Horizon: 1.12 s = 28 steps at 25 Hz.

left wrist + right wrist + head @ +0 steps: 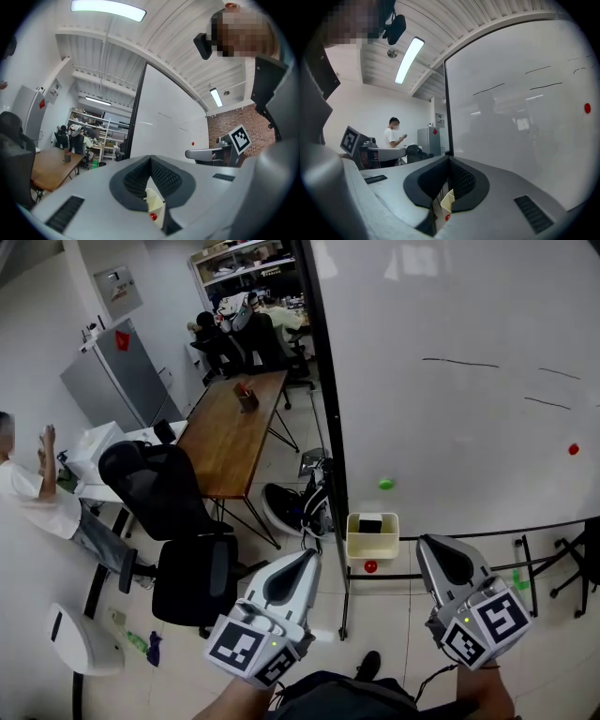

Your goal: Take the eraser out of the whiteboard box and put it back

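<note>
Both pairs of jaws are pressed together at the tips with nothing between them: the left gripper (302,563) and the right gripper (429,547) each show ribbed pads meeting in a closed point in their own views, left (151,159) and right (450,160). Both are held level, aimed toward the board (450,315), and neither touches anything.

The eraser (370,525) is in the box (372,548), well clear of both grippers. It is a dark block showing from above. Its long axis runs across the head view, along the box's length and parallel to the board face. Which end is which cannot be told.

The box is cream and open at the top. It hangs on the lower part of the board near the black left frame, ahead of and between the two grippers. The eraser is the only thing seen in it. A corner of the box shows under the closed jaws in the left gripper view (157,202) and in the right gripper view (446,200).

A red magnet (370,566) sits just below the box, and a green magnet (385,484) sits on the board above it.
</note>
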Each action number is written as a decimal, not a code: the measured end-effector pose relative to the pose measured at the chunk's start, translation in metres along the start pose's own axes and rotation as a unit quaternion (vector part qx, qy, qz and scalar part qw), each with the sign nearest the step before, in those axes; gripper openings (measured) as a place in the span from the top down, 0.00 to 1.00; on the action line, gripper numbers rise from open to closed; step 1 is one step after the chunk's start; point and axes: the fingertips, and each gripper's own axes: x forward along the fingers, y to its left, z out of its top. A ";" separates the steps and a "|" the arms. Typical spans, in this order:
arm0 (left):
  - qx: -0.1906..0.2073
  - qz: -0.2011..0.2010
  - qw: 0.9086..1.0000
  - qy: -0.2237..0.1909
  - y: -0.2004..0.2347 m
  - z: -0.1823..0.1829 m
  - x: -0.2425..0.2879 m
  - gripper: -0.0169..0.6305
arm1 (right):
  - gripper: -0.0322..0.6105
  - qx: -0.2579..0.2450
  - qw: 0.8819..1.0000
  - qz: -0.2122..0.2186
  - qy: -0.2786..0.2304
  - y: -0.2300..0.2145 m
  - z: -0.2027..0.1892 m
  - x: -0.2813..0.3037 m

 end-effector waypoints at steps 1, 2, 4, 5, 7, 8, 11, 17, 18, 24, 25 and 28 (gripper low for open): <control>0.001 -0.002 1.000 -0.002 -0.005 0.001 -0.009 0.93 | 0.92 0.001 1.000 -0.002 -0.001 0.006 0.001 -0.007; 0.001 -0.004 1.000 -0.005 -0.008 0.002 -0.018 0.93 | 0.92 0.001 1.000 -0.007 -0.003 0.011 0.001 -0.013; -0.001 -0.006 1.000 -0.008 -0.012 -0.001 -0.034 0.93 | 0.92 -0.002 1.000 -0.017 -0.003 0.022 0.001 -0.023; -0.004 -0.007 1.000 -0.005 -0.014 -0.004 -0.043 0.93 | 0.92 -0.001 1.000 -0.021 -0.002 0.028 -0.002 -0.028; -0.001 -0.012 1.000 0.002 -0.022 -0.014 -0.060 0.93 | 0.92 0.001 1.000 -0.025 0.002 0.043 -0.012 -0.043; 0.006 -0.015 1.000 0.001 -0.029 -0.019 -0.068 0.93 | 0.92 -0.001 1.000 -0.027 0.005 0.049 -0.017 -0.054; 0.023 -0.015 1.000 -0.004 -0.052 -0.026 -0.088 0.93 | 0.92 -0.009 0.999 -0.042 0.007 0.065 -0.024 -0.086; -0.010 -0.071 0.997 -0.004 -0.098 -0.027 -0.121 0.93 | 0.92 -0.007 0.996 -0.088 0.017 0.089 -0.018 -0.146; -0.012 -0.075 0.997 -0.006 -0.114 -0.025 -0.122 0.93 | 0.92 -0.010 0.996 -0.091 0.018 0.086 -0.013 -0.163; 0.004 -0.084 0.996 -0.007 -0.200 -0.012 -0.122 0.93 | 0.92 -0.018 0.995 -0.094 -0.008 0.065 0.014 -0.250; 0.008 -0.077 0.997 -0.014 -0.213 -0.010 -0.118 0.93 | 0.92 -0.022 0.996 -0.088 -0.012 0.059 0.016 -0.262; 0.003 -0.055 0.998 -0.025 -0.253 -0.010 -0.105 0.93 | 0.92 -0.029 0.997 -0.070 -0.012 0.034 0.020 -0.301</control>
